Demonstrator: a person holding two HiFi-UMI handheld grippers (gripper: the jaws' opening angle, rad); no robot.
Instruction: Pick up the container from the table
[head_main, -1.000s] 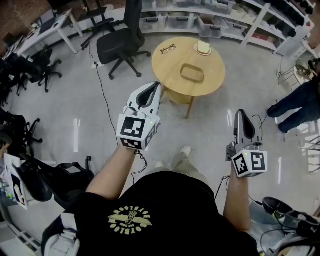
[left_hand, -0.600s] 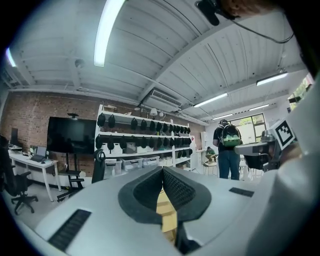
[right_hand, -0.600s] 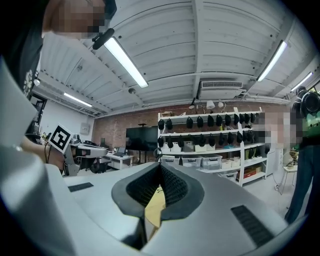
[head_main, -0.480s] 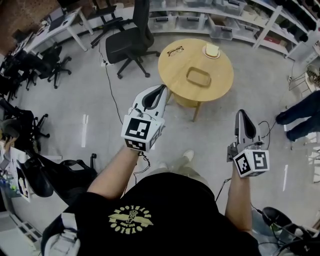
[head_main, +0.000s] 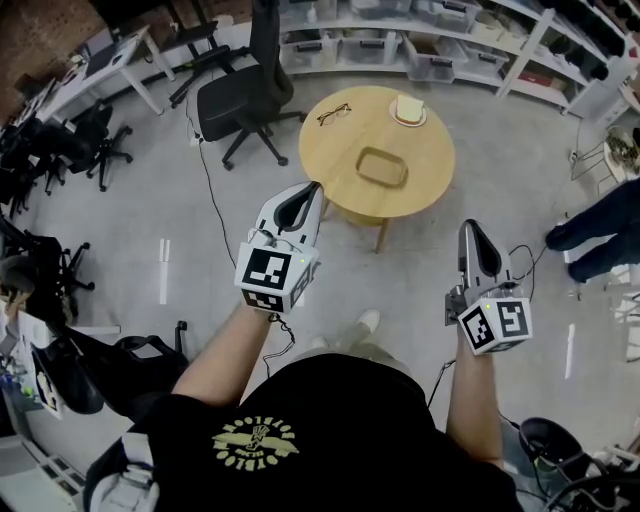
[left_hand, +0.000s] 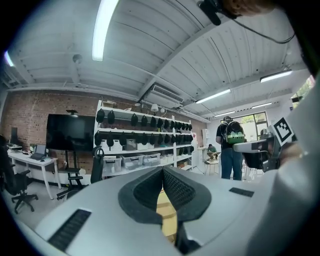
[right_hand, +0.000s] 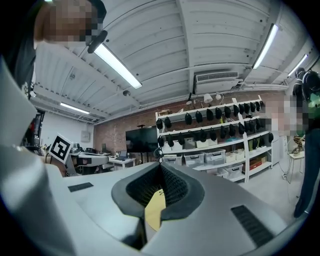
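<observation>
A shallow tan oval container (head_main: 380, 167) lies on the round wooden table (head_main: 340, 155) ahead of me in the head view. My left gripper (head_main: 313, 186) is shut and empty, its tip just short of the table's near left edge. My right gripper (head_main: 467, 226) is shut and empty too, lower and to the right, over the floor. In the left gripper view the gripper (left_hand: 162, 171) has its pads pressed together, with a sliver of the table (left_hand: 166, 210) showing below. In the right gripper view the gripper (right_hand: 160, 167) looks the same, with the table (right_hand: 155, 212) beneath.
On the table also sit a pair of glasses (head_main: 333, 114) and a small plate with a light block (head_main: 407, 108). A black office chair (head_main: 240, 95) stands left of the table, shelving with bins (head_main: 420, 40) behind it. A person's leg (head_main: 595, 225) is at right. A cable (head_main: 205, 190) crosses the floor.
Both grippers have come forward toward the table, still shut. The table and container sit slightly nearer and more central in the head view.
</observation>
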